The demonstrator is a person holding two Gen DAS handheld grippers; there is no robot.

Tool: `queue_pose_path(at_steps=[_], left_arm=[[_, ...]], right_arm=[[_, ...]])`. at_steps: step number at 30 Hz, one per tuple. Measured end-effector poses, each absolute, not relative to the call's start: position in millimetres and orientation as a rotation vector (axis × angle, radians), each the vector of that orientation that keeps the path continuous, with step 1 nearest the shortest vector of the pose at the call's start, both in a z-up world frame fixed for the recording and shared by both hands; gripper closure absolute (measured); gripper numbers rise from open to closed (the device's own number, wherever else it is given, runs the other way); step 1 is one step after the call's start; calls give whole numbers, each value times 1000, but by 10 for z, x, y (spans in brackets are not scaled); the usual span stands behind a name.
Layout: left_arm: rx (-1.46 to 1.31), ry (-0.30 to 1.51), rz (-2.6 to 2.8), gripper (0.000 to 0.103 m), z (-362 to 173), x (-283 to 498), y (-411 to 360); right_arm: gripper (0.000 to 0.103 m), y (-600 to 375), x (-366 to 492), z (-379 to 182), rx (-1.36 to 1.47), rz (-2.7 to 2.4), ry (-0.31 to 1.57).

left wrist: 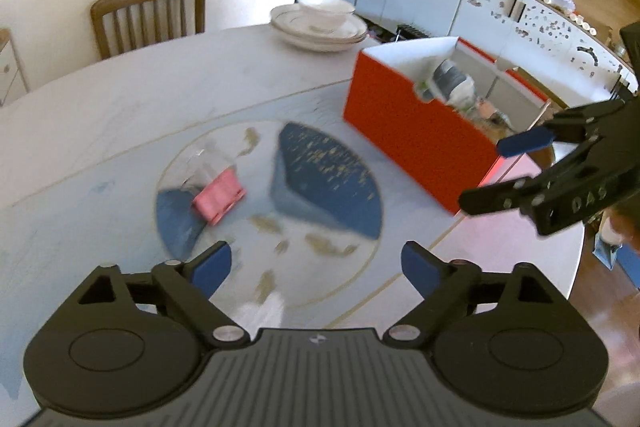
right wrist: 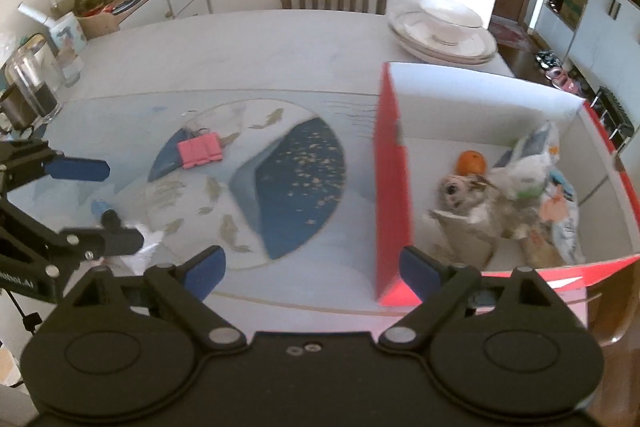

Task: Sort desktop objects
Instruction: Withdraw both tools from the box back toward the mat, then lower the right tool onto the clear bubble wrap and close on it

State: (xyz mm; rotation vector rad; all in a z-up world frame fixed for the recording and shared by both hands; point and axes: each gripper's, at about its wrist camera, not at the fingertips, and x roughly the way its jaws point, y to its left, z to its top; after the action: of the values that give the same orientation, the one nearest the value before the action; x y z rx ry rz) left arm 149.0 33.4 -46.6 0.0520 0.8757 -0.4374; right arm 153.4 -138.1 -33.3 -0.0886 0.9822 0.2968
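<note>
Evidently both tools carry nothing: the left gripper (left wrist: 316, 265) and right gripper (right wrist: 312, 267) stand spread apart above the table (left wrist: 120, 99). At ten o'clock of the left one lies the pink clip (left wrist: 219, 201), possibly atop a clear bag, unsorted. The red box (right wrist: 394, 187), at two o'clock, already collects items, so it likely serves as the bin.

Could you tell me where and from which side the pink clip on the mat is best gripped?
Grip the pink clip across its two short sides, coming from above. It lies flat on the mat with open space all round, so the open left gripper could probably straddle it.
</note>
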Motion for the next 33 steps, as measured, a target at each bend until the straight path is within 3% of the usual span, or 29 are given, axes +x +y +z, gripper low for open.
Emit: queue_pose_path(at_steps=[3,15,33], left_arm=[[56,876,-426,3,-539,1416,508],[22,916,-363,3,-854,1264,1032],[57,932,-347,3,-1264,1146,1044]], right_arm=[[9,-1244,1522,-322,-104,291,973],[6,-816,1487,-553,-80,272,1042],[7,-133,1597,-916,-71,294,1105]])
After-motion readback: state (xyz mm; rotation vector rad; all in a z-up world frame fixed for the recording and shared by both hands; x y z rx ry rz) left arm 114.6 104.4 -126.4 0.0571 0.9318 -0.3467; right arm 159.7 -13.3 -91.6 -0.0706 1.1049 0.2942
